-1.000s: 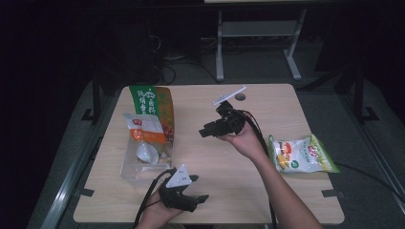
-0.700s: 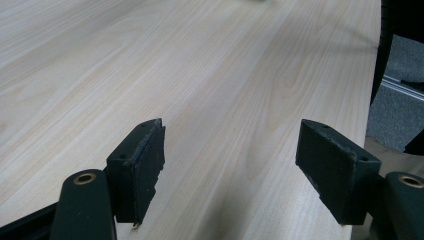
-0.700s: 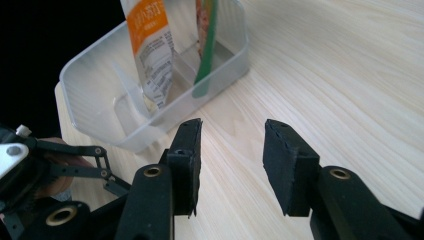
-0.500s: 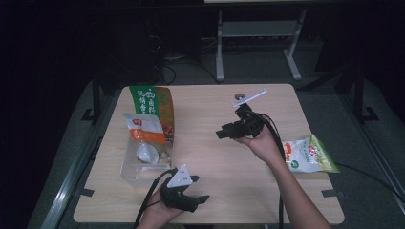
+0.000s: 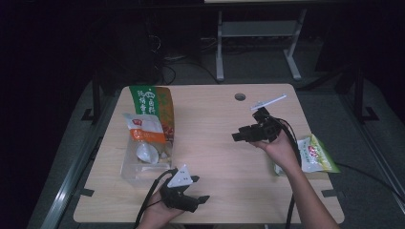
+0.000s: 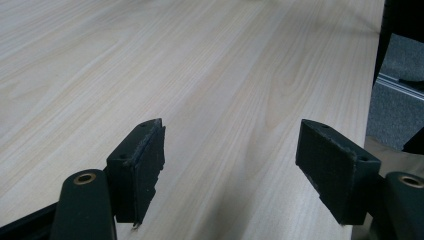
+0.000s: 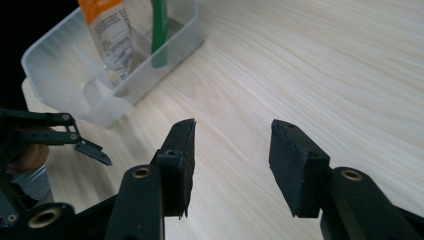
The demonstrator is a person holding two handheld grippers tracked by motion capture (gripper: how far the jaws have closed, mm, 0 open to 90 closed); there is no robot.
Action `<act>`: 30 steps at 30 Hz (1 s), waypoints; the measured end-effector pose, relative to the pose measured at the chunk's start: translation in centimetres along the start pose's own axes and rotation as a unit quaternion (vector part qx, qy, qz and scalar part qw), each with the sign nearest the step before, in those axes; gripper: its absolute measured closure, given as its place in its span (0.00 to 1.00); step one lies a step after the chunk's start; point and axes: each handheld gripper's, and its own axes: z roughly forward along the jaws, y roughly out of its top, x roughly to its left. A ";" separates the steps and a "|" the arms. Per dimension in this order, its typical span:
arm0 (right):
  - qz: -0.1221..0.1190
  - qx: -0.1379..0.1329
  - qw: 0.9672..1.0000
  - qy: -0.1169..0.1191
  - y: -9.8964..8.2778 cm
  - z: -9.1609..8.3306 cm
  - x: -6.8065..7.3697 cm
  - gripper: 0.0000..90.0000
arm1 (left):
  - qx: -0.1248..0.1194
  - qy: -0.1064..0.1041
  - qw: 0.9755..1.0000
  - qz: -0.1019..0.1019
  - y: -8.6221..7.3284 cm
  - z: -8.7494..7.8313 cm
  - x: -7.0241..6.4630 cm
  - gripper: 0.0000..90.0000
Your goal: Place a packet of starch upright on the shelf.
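Resting low at the near edge of the tabletop, the left gripper sits in the person's left hand, its grey plate on top and its cable trailing off the near edge. Its own view shows the jaws well apart with nothing between them, only bare pale wood running away toward the table's edge. The right gripper is held up over the right half of the tabletop in the right hand, pointing left; its jaws are likewise apart and empty, with wood grain showing in the gap. A clear plastic bin stands at the left, near the left gripper, and holds an orange-and-white pouch leaning upright and a white round-ended item I cannot make out. A green and orange bag leans behind the pouch, sticking out over the bin's far side. The right gripper view takes in the bin beyond the jaws, with the left gripper's jaw tips at the left edge. A green snack bag lies at the right edge of the tabletop, just beside the right forearm. A white strip lies at the far right, near a round hole.
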 end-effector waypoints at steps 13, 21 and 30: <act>0.030 0.001 0.999 -0.031 -2.8 -2.2 -1.5 0.57 | 0.001 -0.002 1.000 0.001 0.0 0.0 -0.1 0.30; 0.045 0.002 0.998 -0.046 -4.2 -3.5 -2.1 0.56 | -0.001 -0.003 1.000 -0.002 0.1 0.0 -0.1 0.30; 0.064 -0.003 0.996 -0.065 -5.9 -5.2 -3.0 0.56 | 0.000 -0.003 1.000 -0.004 0.0 0.1 0.0 0.30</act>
